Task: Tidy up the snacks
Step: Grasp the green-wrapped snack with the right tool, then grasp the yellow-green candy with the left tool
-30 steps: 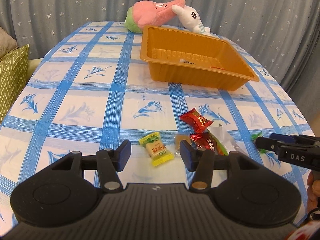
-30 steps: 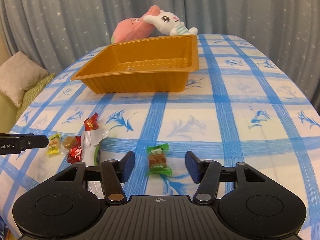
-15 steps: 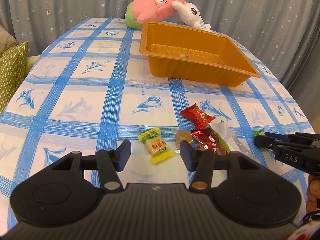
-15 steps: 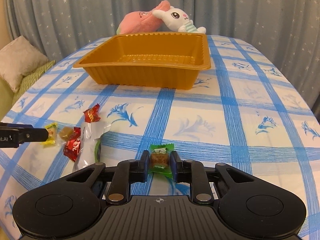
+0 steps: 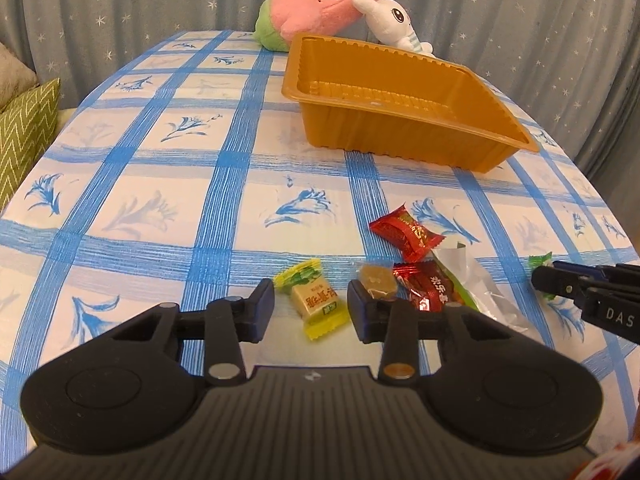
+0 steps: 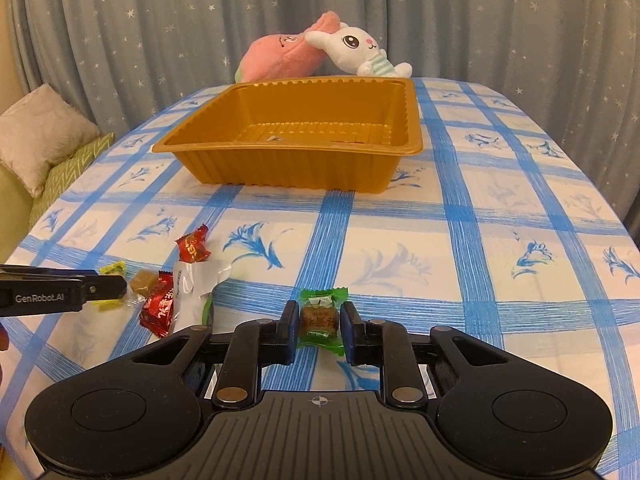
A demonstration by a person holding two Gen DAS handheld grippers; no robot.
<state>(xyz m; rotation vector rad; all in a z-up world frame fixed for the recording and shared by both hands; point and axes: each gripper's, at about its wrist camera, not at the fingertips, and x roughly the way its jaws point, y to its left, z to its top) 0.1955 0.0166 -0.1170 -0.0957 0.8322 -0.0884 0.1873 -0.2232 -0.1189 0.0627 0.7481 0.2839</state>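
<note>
A yellow-wrapped candy point(image 5: 316, 300) lies on the checked tablecloth between the jaws of my left gripper point(image 5: 312, 309). The jaws are closing, and their pads stand just clear of the wrapper. My right gripper point(image 6: 319, 320) is shut on a green-wrapped candy point(image 6: 319, 318) low over the cloth. Its tip point(image 5: 560, 276) shows at the right of the left wrist view. A red candy point(image 5: 406, 232), a brown toffee point(image 5: 376, 280), a red packet point(image 5: 428, 286) and a clear wrapper point(image 5: 476, 280) lie between the two grippers. The orange tray point(image 5: 380, 136) stands empty farther back.
A pink plush point(image 5: 316, 6) and a white bunny plush point(image 5: 392, 20) rest behind the tray by the starry curtain. A green zigzag cushion point(image 5: 24, 132) and a beige one point(image 6: 40, 136) sit off the table's left edge. The tablecloth rounds off at both sides.
My right gripper closed onto the green candy that lay between its open jaws. My left gripper's jaws have narrowed around the yellow candy. Neither hand has shifted much.
</note>
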